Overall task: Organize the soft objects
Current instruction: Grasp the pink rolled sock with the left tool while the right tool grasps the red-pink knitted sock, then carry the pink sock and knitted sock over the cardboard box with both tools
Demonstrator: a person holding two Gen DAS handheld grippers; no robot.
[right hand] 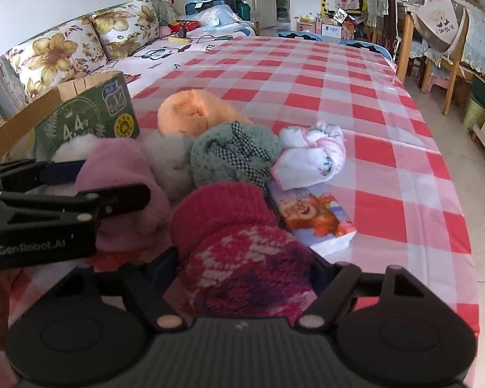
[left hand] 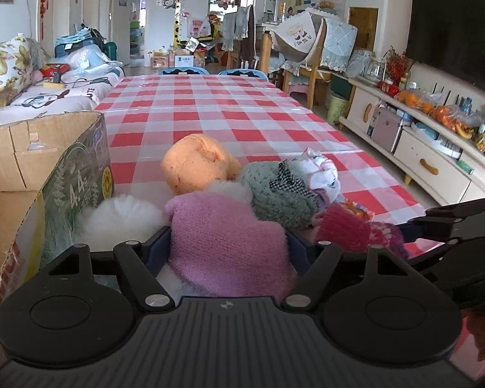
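The left gripper [left hand: 228,245] and right gripper [right hand: 247,266] are showing matte black ribbed bodies, round discs, silver rivets, blue finger pads, white "GenRobot.AI" lettering.

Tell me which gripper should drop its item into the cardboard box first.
Left. The left gripper, around the pink fuzzy sock, sits right beside the open cardboard box. The right gripper, around the red patterned sock, is farther from the box, with the left gripper between.

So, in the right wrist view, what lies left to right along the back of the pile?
Green printed cardboard box → orange fuzzy bundle → grey-green knitted item with checked ribbon → white and pink knotted cloth.
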